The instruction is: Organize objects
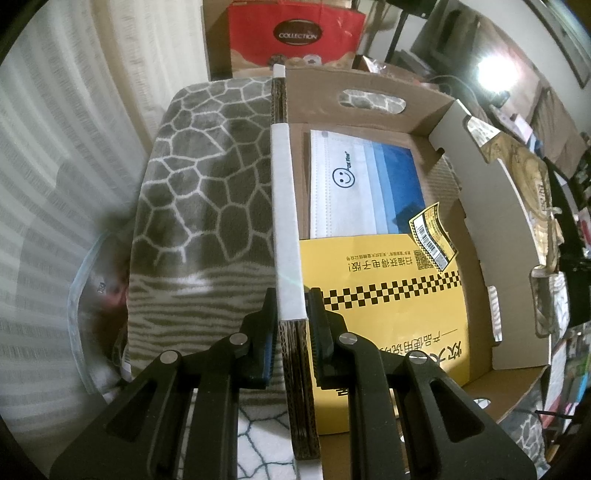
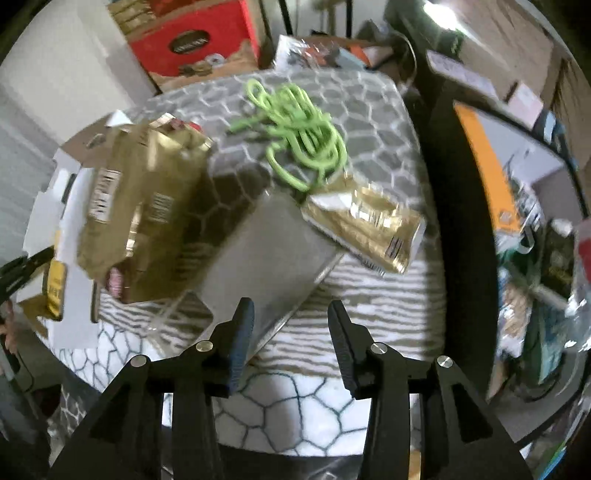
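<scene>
My left gripper (image 1: 290,314) is shut on the left wall of an open cardboard box (image 1: 284,206), its white-taped rim running away between the fingers. Inside the box lie a pack of face masks (image 1: 354,188) and a yellow manual (image 1: 388,314). My right gripper (image 2: 290,328) is open and empty above a silver flat pouch (image 2: 266,254) on the patterned blanket (image 2: 369,295). A gold snack bag (image 2: 140,206) lies at the left, a smaller gold packet (image 2: 369,225) at the right, and a tangled green cord (image 2: 303,136) beyond. The box edge (image 2: 70,229) shows at the far left.
A red and brown carton (image 1: 295,33) stands behind the box; it also shows in the right wrist view (image 2: 195,40). A clear plastic bag (image 1: 88,295) hangs left of the blanket (image 1: 207,184). Dark furniture (image 2: 454,206) and clutter (image 2: 535,258) fill the right side.
</scene>
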